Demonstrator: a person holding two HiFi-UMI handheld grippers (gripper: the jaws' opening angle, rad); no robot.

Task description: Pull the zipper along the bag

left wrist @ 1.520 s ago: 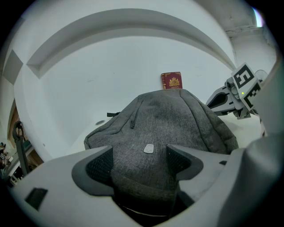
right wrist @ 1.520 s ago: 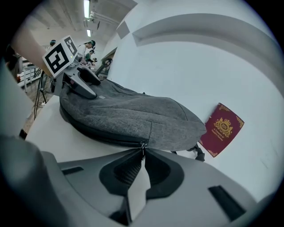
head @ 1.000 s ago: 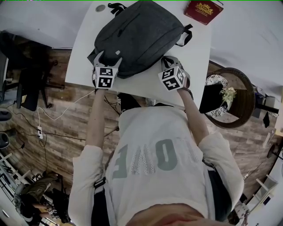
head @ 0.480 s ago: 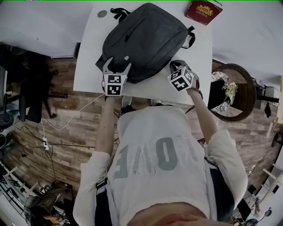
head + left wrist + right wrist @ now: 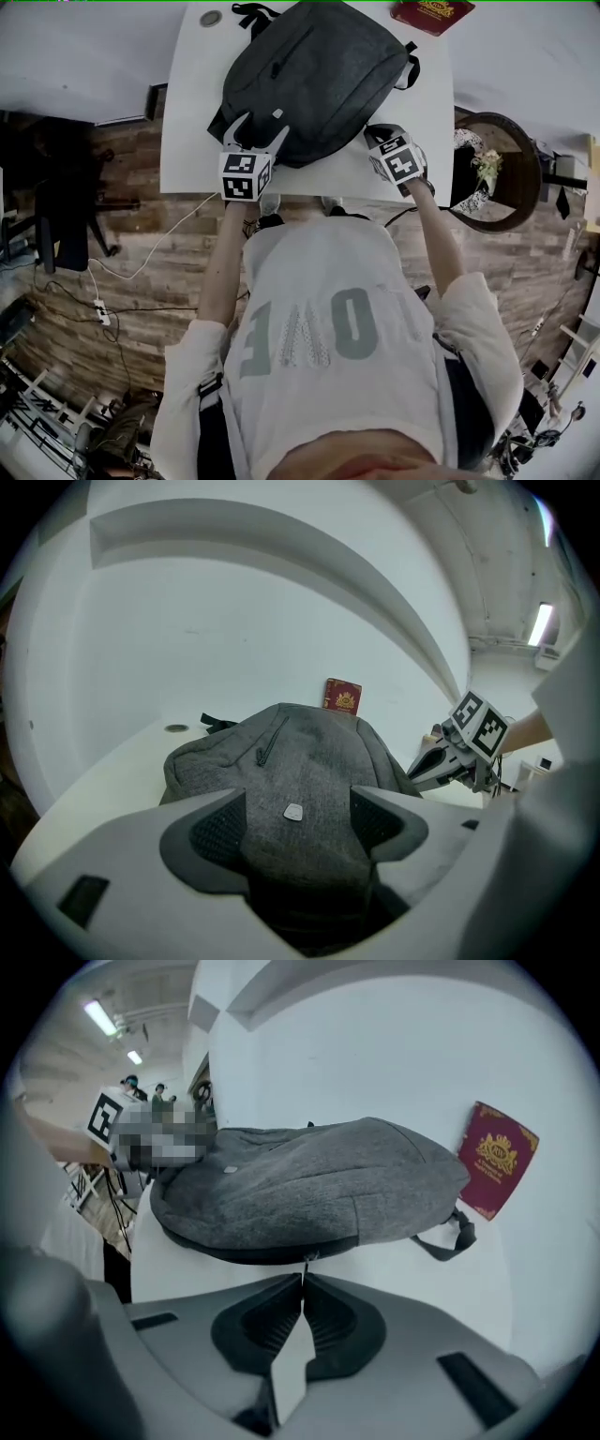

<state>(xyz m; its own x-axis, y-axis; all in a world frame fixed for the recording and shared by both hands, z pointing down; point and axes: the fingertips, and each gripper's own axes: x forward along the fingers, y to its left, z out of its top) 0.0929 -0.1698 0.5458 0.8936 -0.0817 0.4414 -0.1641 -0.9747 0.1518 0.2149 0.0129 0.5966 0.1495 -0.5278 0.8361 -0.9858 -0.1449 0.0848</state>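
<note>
in its own view only, right hand-held gripper [image 5: 300,1281] pinches zipper pull [image 5: 305,1261]; left hand-held gripper [image 5: 298,823] clamps bag [image 5: 314,747].

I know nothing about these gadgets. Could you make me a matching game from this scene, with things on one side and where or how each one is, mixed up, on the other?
Things:
1. left gripper
2. right gripper
3. backpack
4. red booklet

Descriptions:
A. at the far edge of the table, beyond the backpack
B. jaws shut on the zipper pull
C. grey, lying on the white table
D. jaws set wide, clamping the backpack's near end

Pairs: 1-D, 2-B, 3-C, 4-A
</note>
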